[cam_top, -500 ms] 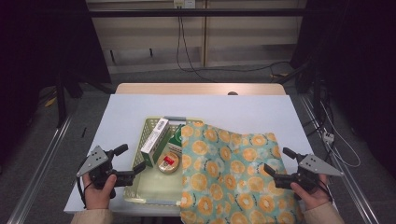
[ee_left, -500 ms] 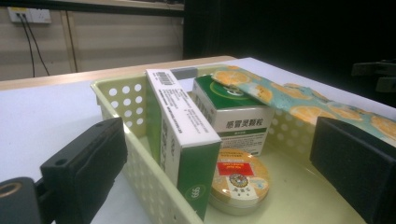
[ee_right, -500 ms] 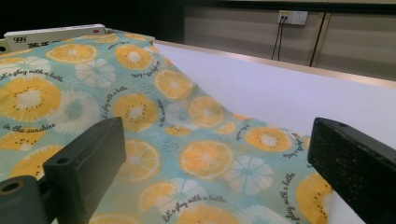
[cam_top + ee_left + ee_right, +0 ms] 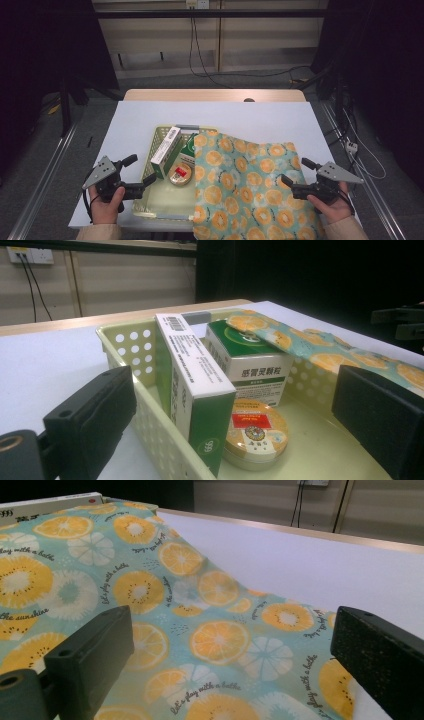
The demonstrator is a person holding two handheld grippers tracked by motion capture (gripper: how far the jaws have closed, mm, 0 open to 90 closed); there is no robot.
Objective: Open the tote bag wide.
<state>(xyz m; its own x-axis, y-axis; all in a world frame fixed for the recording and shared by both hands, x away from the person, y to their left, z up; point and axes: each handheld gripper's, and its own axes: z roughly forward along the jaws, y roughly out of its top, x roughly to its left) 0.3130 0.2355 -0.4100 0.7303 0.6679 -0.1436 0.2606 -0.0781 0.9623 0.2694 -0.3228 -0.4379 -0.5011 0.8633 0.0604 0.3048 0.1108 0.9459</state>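
Cloth: the orange-slice printed cloth (image 4: pixel 250 185) lies on the table, its left edge draped over the right side of the basket, its near edge hanging off the table front.
Basket: a pale yellow perforated plastic basket (image 4: pixel 161 135), rectangular, left of centre.
Contents: a tall white-and-green carton (image 4: pixel 192 385) on edge, a green-and-white box (image 4: pixel 247 367) partly under the cloth, a round flat tin (image 4: pixel 255 432) with a red label.
Left gripper: the left gripper (image 4: pixel 141 172) has its jaws spread at the basket's left wall, gripping nothing.
Right gripper: the right gripper (image 4: pixel 296 172) hovers over the cloth's right part, jaws spread wide.
Table: covered by a smooth white sheet (image 4: pixel 150 112).
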